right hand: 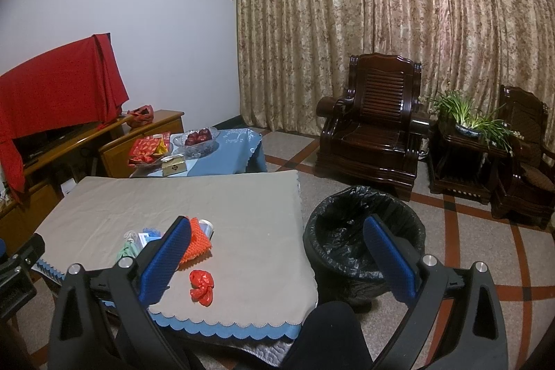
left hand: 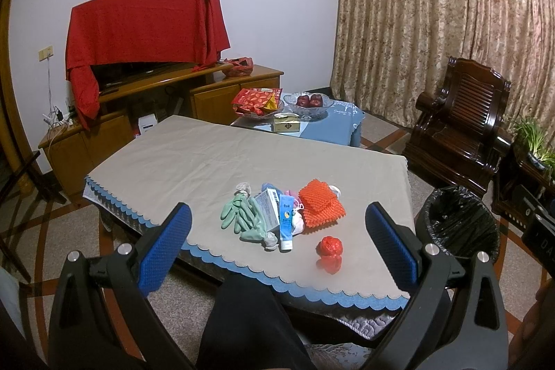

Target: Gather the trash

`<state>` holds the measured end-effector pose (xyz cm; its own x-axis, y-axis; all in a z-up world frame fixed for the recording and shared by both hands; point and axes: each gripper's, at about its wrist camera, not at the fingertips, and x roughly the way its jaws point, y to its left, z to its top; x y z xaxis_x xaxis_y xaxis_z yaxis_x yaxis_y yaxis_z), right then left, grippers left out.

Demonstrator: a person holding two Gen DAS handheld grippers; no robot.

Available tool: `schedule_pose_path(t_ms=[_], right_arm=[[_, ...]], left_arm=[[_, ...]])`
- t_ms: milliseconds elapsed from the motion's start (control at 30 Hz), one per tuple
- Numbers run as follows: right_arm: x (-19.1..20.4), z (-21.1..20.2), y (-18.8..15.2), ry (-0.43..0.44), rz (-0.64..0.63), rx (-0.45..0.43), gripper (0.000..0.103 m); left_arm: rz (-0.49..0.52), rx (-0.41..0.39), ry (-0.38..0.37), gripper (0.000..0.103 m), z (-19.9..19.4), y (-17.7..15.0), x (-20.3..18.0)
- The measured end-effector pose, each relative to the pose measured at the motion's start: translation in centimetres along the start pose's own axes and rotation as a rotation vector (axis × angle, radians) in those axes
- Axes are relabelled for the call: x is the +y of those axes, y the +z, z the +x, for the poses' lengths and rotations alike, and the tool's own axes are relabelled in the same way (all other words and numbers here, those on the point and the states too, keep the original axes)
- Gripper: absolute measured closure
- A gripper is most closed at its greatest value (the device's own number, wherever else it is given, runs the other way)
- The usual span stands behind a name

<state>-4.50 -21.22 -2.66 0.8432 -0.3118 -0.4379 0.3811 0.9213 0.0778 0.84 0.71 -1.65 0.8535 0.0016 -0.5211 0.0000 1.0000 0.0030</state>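
Note:
A pile of trash lies near the front edge of a low table (left hand: 194,158): green rubber gloves (left hand: 239,215), a grey box (left hand: 269,205), a blue-white tube (left hand: 286,226), an orange foam net (left hand: 321,203) and a crumpled red plastic bag (left hand: 329,252). My left gripper (left hand: 277,233) is open and empty, held above the table's front edge, before the pile. My right gripper (right hand: 277,247) is open and empty, between the table and a bin with a black liner (right hand: 364,245). In the right wrist view the red bag (right hand: 201,286) and the orange net (right hand: 197,243) show; the left finger hides part of the pile.
The bin (left hand: 458,221) stands on the floor right of the table. A smaller blue-covered table (left hand: 333,122) behind holds a bowl of apples (left hand: 308,103) and snack packs. A TV cabinet (left hand: 145,113) stands left, dark wooden armchairs (right hand: 374,134) right.

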Motion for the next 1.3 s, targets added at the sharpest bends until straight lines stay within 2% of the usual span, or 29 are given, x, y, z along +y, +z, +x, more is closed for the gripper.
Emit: schedule_pose_path(t_ms=[600,800,1133,1300], right_arm=[[0.0,-0.1,0.3,0.000,-0.002,0.003,0.006],[0.6,1.1,-1.7,0.005,-0.007,0.002,0.006],[1.1,1.4,-2.2,0.006,-0.012,0.007,0.006],[1.7,1.3,-1.2,0.010,-0.021,0.014,0.006]], left_arm=[[0.000,0.001,0.000,0.006,0.0,0.0,0.0],[0.000,0.001,0.001,0.006,-0.1,0.1,-0.1],[-0.002,0.003,0.004,0.006,0.0,-0.2,1.0],[-0.006,0.018,0.009,0.006,0.6,-0.4,1.4]])
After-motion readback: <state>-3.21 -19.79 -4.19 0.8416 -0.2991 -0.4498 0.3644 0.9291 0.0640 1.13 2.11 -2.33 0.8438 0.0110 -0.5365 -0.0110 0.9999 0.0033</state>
